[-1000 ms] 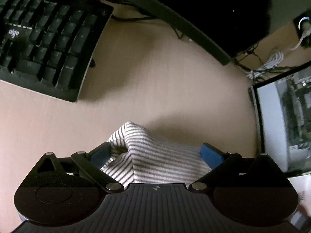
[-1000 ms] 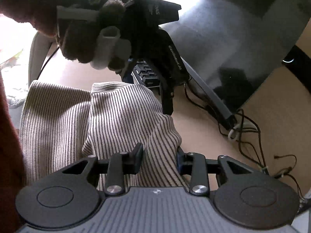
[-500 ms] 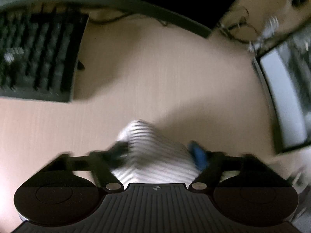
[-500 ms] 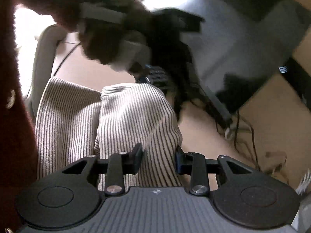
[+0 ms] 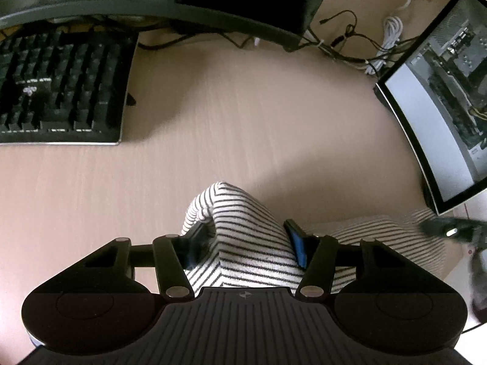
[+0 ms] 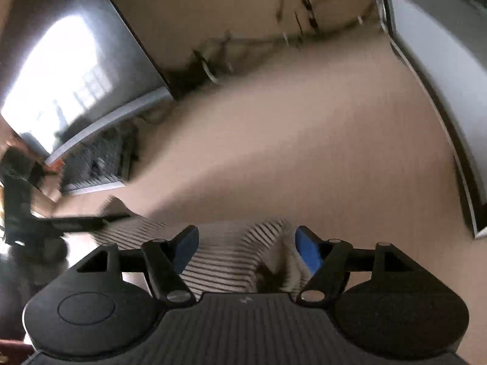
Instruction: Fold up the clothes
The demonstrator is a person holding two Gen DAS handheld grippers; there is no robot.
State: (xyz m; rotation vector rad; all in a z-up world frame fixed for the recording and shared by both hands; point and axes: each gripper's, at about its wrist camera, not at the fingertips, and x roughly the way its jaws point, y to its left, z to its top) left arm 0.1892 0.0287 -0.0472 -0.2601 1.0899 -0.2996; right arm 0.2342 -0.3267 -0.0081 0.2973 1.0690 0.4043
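Note:
A white garment with thin dark stripes lies on a pale wooden desk. My left gripper points down at it, and its jaws are closing with a raised bunch of the cloth pinched between the blue pads. In the right wrist view, which is blurred by motion, the same striped garment lies flatter under my right gripper. Its jaws are opening; a fold sits close to the right pad but is not pressed. The rest of the garment is hidden below both grippers.
A black keyboard lies at the far left of the desk. A lit monitor stands at the right, and a tangle of cables runs along the back. A dark monitor base spans the top. Bare desk lies between them.
The left jaws have narrowed onto the bunch of striped cloth and the view has rolled. The right gripper has rolled far over and swung sideways, and its jaws have spread off the cloth.

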